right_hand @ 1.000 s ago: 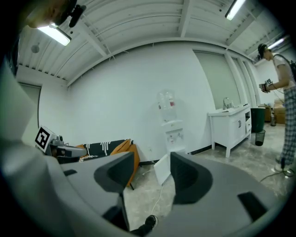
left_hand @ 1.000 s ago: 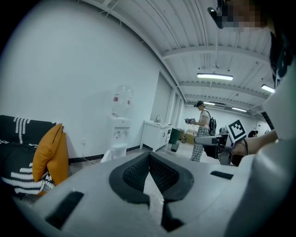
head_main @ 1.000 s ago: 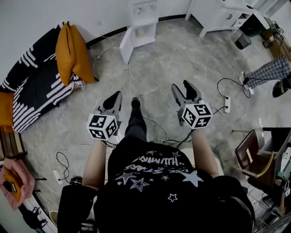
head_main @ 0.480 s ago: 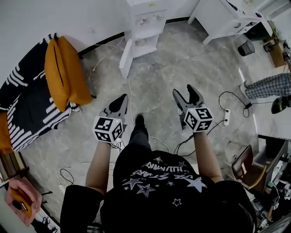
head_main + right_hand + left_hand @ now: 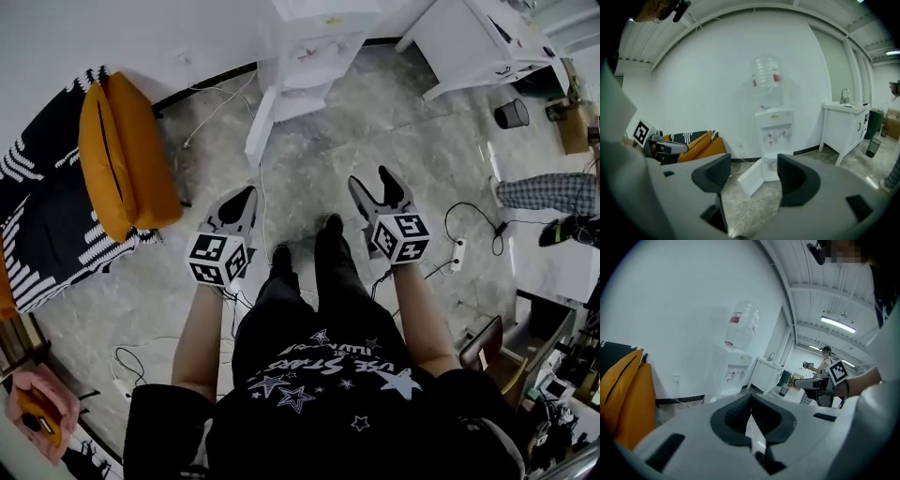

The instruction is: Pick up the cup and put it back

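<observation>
Right claw (image 5: pixel 371 178) has just been opening, wide and empty, facing the water dispenser (image 5: pixel 307 52), probably readying for a cup; left claw (image 5: pixel 242 199) is closed, empty.

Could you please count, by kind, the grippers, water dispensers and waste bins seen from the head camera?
grippers: 2 (left gripper, right gripper)
water dispenser: 1
waste bin: 1
total: 4
</observation>
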Action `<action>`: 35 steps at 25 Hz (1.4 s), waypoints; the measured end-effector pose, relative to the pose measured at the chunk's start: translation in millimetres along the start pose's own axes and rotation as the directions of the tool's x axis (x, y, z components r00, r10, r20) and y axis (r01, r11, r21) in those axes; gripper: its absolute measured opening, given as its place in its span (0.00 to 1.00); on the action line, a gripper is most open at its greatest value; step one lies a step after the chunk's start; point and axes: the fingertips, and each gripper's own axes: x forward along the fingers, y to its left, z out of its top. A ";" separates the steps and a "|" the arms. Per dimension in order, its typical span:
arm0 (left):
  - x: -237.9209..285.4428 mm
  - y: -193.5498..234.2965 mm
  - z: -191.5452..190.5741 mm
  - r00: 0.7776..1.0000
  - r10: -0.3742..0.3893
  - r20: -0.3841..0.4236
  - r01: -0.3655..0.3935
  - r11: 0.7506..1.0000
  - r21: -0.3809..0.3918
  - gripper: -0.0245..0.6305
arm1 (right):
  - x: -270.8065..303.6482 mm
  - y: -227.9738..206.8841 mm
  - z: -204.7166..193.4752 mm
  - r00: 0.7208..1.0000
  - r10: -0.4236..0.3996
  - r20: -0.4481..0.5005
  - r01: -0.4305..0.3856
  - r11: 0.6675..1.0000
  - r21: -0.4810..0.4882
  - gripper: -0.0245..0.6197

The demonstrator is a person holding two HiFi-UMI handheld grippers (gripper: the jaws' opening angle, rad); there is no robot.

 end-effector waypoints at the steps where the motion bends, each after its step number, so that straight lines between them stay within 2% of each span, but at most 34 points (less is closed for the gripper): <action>1: 7.9 6.2 -0.2 1.000 0.011 -0.004 -0.011 1.000 0.000 0.05 | 12.1 -5.9 -1.3 1.000 0.005 -0.011 -0.005 1.000 -0.005 0.51; 10: 106.0 60.4 -22.9 0.989 0.146 -0.036 -0.146 0.989 0.009 0.05 | 171.9 -92.0 -35.6 0.991 0.082 -0.110 -0.089 0.994 -0.064 0.51; 16: 202.1 107.1 -50.8 0.975 0.218 0.041 -0.215 0.974 -0.070 0.05 | 296.5 -152.4 -97.6 0.983 0.134 -0.128 -0.153 0.977 -0.151 0.49; 19: 254.3 128.1 -93.2 0.975 0.213 0.056 -0.208 0.975 -0.083 0.05 | 358.0 -183.6 -148.2 0.980 0.147 -0.132 -0.166 0.975 -0.151 0.47; 23: 310.1 158.0 -143.3 0.985 0.163 0.052 -0.159 0.985 -0.072 0.05 | 435.5 -212.4 -203.1 0.980 0.129 -0.151 -0.153 0.974 -0.164 0.44; 27: 360.0 175.0 -163.4 0.992 0.107 0.061 -0.101 0.991 -0.087 0.05 | 491.3 -233.3 -226.1 0.981 0.092 -0.170 -0.126 0.971 -0.202 0.41; 31: 424.8 194.0 -192.1 0.995 0.081 0.060 -0.079 0.996 -0.030 0.05 | 549.7 -259.2 -254.5 0.989 0.061 -0.136 -0.086 0.979 -0.186 0.39; 35: 476.5 214.2 -220.7 0.996 0.071 0.061 -0.071 0.997 0.000 0.05 | 603.5 -272.5 -284.8 0.991 0.075 -0.107 -0.095 0.974 -0.206 0.35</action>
